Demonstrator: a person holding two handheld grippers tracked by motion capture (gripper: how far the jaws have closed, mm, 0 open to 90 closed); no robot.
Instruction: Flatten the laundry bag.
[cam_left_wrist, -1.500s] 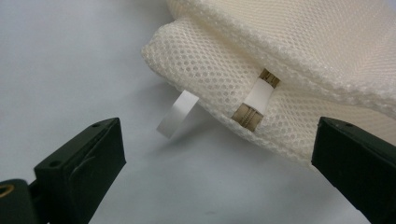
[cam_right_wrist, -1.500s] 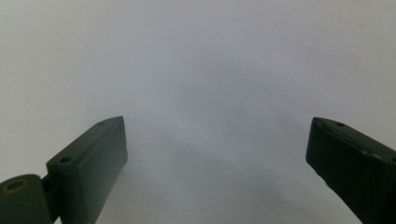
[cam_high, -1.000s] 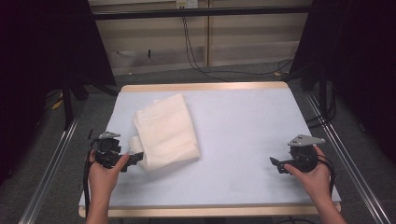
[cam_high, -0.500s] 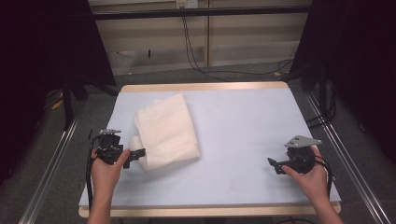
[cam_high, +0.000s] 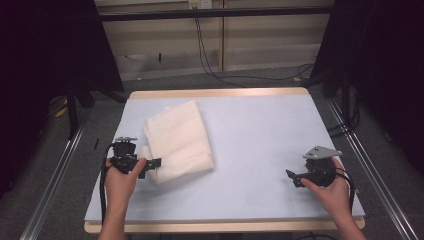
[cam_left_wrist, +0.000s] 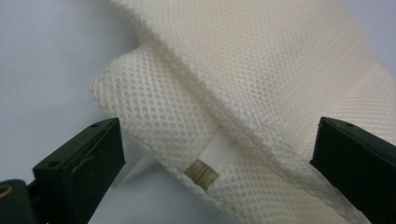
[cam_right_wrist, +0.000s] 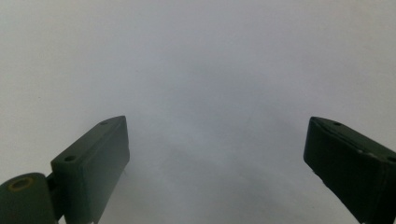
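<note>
On the pale blue desk, toward its left half, lies a folded cream mesh cloth, its long side running away from the person and its near end turned slightly toward the left edge. At that near left corner the left hand-held gripper sits low, held in the person's left hand, pointing right into the cloth. From the left gripper view, the jaws stand wide apart with the corner of the cloth between them; neither jaw presses on the fabric, so nothing is gripped. The cloth shows as layers of honeycomb mesh, an upper fold overhanging a lower one, and a small white tag with a tan end pokes out between the layers.

Well apart from the cloth, near the right front of the desk, the right hand-held gripper rests in the right hand, pointing left. Its own view shows the jaws spread wide over bare desk surface, holding nothing. Black cables hang against the wall beyond the desk.
</note>
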